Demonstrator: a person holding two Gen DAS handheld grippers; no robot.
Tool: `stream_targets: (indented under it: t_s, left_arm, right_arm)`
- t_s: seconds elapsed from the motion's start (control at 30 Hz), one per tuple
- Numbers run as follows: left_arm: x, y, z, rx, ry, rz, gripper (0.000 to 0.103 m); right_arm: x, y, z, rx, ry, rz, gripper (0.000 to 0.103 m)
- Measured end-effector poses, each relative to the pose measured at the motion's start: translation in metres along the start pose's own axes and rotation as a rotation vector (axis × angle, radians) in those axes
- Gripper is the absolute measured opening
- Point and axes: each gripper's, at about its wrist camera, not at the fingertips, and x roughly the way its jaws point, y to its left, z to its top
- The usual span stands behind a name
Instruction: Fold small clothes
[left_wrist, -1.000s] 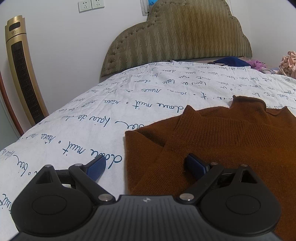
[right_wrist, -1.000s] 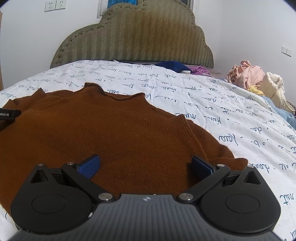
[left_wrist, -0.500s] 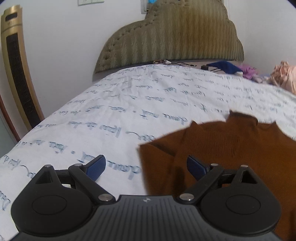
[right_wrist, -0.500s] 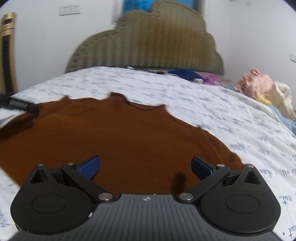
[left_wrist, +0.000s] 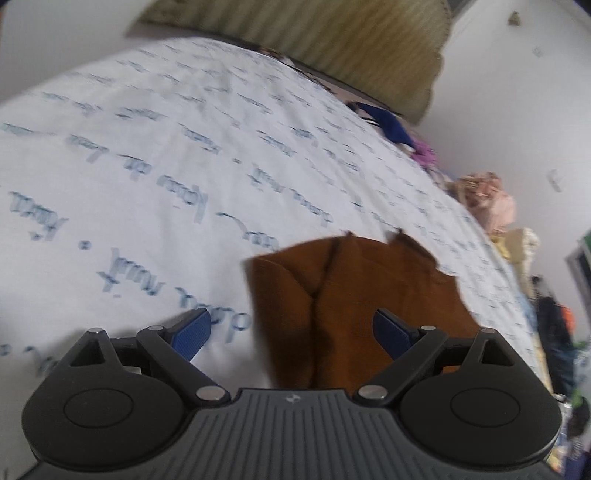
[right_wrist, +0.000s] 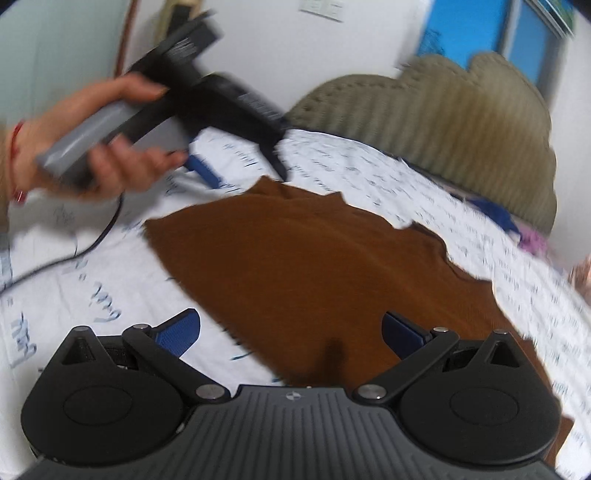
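The brown sweater (right_wrist: 314, 280) lies spread flat on the bed (right_wrist: 480, 236). In the right wrist view its long axis runs from ten o'clock to four o'clock. The right hand-held gripper (right_wrist: 291, 334) is held low over the near hem, its jaws wide apart and empty, and is judged the nearer one. The left hand-held gripper (left_wrist: 291, 330), also spread apart and empty, sees the sweater's left edge at twelve to one o'clock.

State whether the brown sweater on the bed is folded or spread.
Mostly spread: the brown sweater lies flat across the sheet; one sleeve looks tucked over.
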Motion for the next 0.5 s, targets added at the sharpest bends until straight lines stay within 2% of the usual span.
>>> stream_targets:
  t_s: [0.13,0.3,0.5]
  left_arm:
    - [0.015,0.002,0.003,-0.015,0.052,-0.128,0.095]
    - [0.04,0.002,0.009,-0.048,0.104,-0.236,0.097]
    - [0.065,-0.007,0.02,-0.053,0.138,-0.29,0.098]
  right_arm:
    - [0.012,0.027,0.001,-0.108,-0.002,-0.099,0.103]
    - [0.025,0.042,0.008,-0.165,-0.027,-0.172,0.103]
    - [0.048,0.049,0.022,-0.176,-0.044,-0.23,0.103]
